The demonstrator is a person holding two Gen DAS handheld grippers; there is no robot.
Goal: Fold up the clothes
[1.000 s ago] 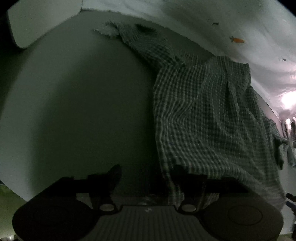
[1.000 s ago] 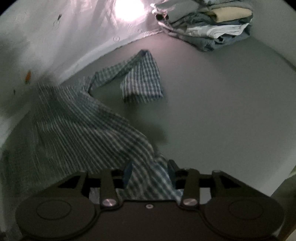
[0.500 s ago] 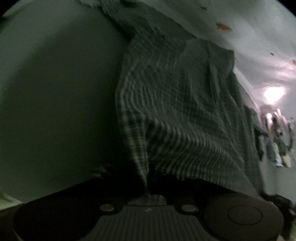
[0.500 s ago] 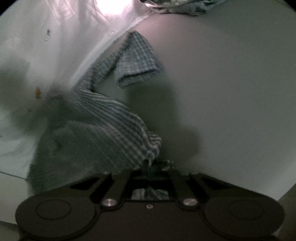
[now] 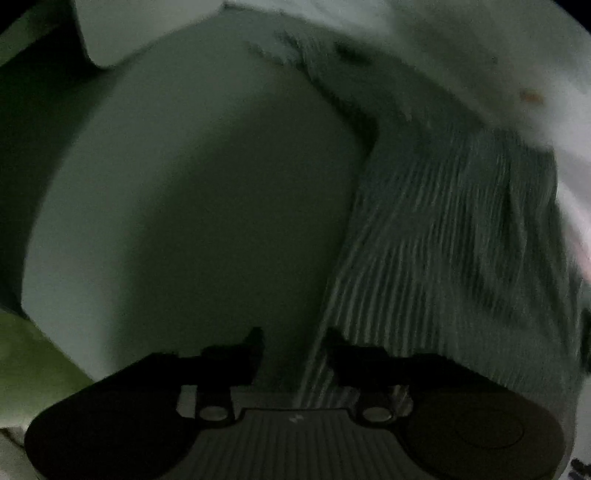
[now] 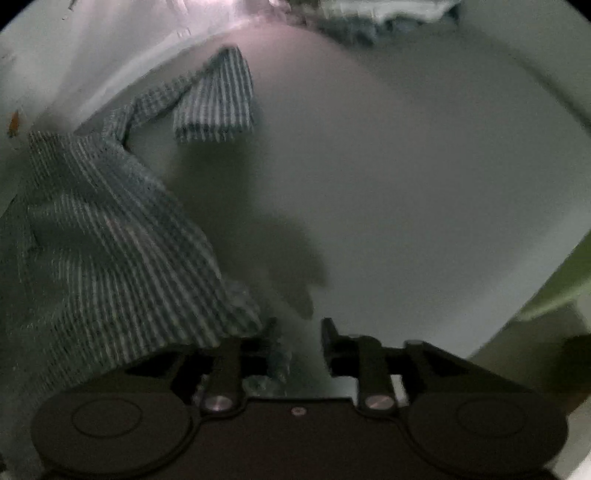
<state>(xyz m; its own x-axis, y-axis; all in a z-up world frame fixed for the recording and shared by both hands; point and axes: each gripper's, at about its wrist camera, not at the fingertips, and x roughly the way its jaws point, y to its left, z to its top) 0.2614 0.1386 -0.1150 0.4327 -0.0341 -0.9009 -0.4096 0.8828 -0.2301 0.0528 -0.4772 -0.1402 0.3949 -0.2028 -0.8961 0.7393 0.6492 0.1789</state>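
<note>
Through the right wrist view we see what the left misses: a sleeve (image 6: 216, 99) of the checked shirt (image 6: 110, 254) stretched toward the upper middle of the frame and doubled back on itself, and a blurred stack of folded clothes (image 6: 373, 16) at the top edge. The left wrist view alone gives us the other sleeve (image 5: 332, 70) trailing to the top centre, and a white block (image 5: 107, 26) in the upper left corner.

The shirt lies rumpled on the pale grey table (image 6: 406, 184), filling the left of the right view and the right of the left view, its stripes smeared by blur.

Our left gripper (image 5: 293, 341) has its jaws apart and opening, a shirt edge running between them, unpinched. Our right gripper (image 6: 299, 334) is likewise apart and opening, with the shirt corner against its left finger (image 6: 271, 332).
</note>
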